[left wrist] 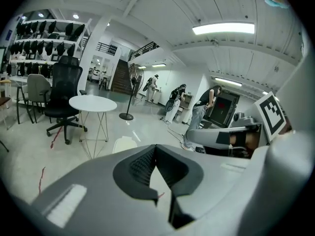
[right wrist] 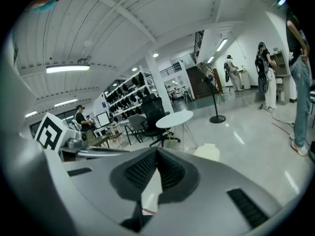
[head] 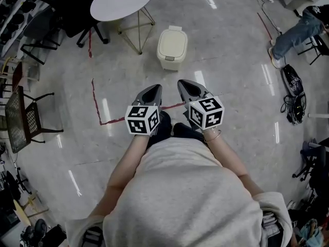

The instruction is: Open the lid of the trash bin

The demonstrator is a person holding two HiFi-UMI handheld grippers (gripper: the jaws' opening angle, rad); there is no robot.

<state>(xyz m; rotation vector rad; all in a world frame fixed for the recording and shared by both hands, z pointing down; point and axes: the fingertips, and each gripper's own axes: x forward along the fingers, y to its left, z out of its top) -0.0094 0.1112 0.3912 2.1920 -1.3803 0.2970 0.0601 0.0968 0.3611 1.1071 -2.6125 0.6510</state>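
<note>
Sitting lid-down, trash bin (head: 172, 47) (near table (head: 122, 0)).

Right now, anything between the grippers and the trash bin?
Nothing visible. Only bare floor lies between the left gripper, the right gripper and the trash bin. The round table stands left of the bin, off the straight path.

I have bare floor (head: 169, 81) open up the frame's centre to the trash bin (head: 172, 48), while the round table (head: 122, 1) stands close at its upper left.
</note>
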